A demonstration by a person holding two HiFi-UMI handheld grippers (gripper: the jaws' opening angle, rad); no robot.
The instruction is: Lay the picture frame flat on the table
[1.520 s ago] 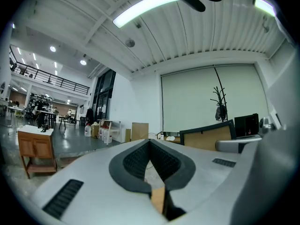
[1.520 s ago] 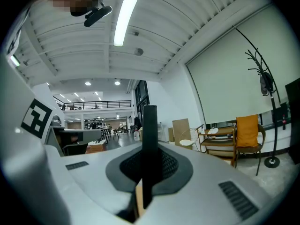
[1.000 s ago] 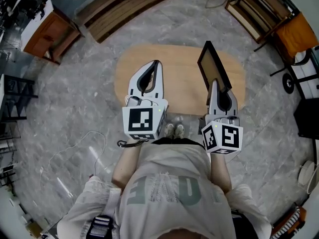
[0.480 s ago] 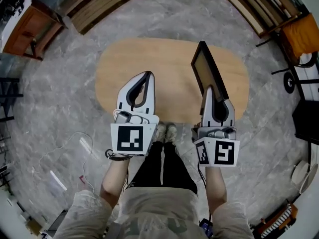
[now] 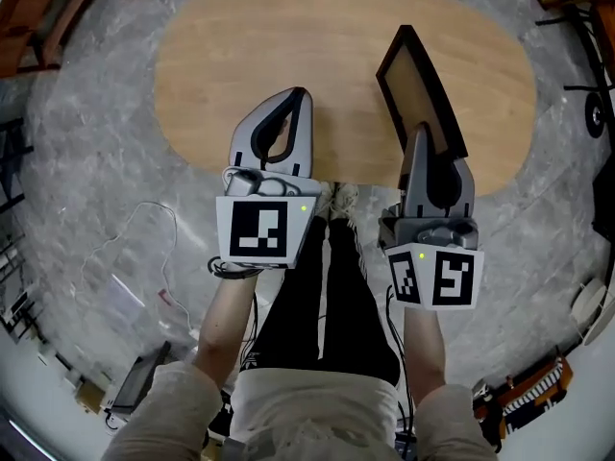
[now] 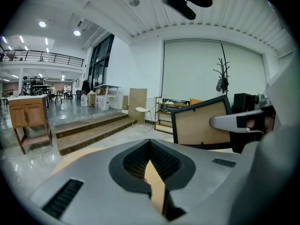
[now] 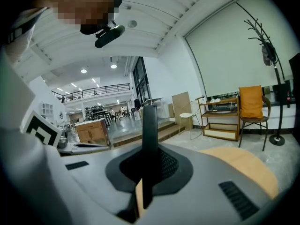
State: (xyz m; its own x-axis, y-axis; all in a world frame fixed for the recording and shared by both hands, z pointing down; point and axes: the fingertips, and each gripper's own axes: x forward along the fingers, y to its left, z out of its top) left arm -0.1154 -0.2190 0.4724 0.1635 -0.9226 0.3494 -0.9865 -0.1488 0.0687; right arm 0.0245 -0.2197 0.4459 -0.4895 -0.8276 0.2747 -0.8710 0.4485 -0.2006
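1. Both hand-held grippers have come lower over the last second. The right gripper (image 5: 420, 131) is clamped on the near edge of the black-rimmed rectangular picture frame with a tan panel (image 5: 415, 83). The left gripper (image 5: 300, 97) is beside it, its jaws together on nothing.
2. That brings the frame low over the pale wooden oval table (image 5: 259, 46), so I judge the laying-down is about to begin.
3. The frame stands on edge, leaning, not flat. Whether it touches the tabletop I cannot tell.
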